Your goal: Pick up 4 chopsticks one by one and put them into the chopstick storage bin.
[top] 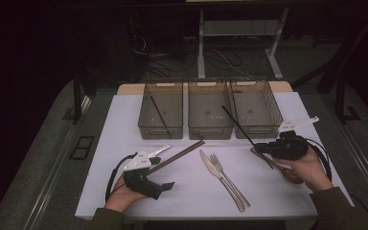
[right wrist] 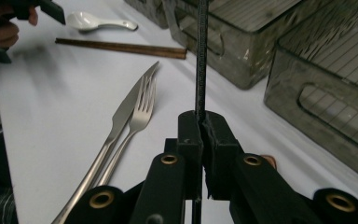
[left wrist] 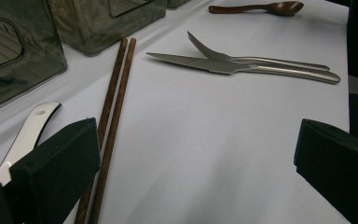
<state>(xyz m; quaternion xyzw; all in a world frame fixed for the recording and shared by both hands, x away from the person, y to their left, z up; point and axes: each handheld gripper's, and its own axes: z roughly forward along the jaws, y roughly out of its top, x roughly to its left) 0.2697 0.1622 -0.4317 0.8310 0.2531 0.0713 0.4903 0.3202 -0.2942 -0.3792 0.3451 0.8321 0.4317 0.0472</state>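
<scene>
One black chopstick (top: 159, 114) binned upper left; our right gripper (top: 264, 149) clamps 2nd chopstick (top: 242, 128), left gripper (left wrist: 196, 168) released; rest of cutlery left on table.

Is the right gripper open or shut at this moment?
Shut. The right gripper has its two jaws pressed together on a thin black chopstick, which rises straight up between them toward the baskets.

We are seeing a thin matt black chopstick (right wrist: 201, 56), and beside it a glossy steel fork (right wrist: 137, 119) lying on the matt white tabletop (right wrist: 65, 102).
</scene>
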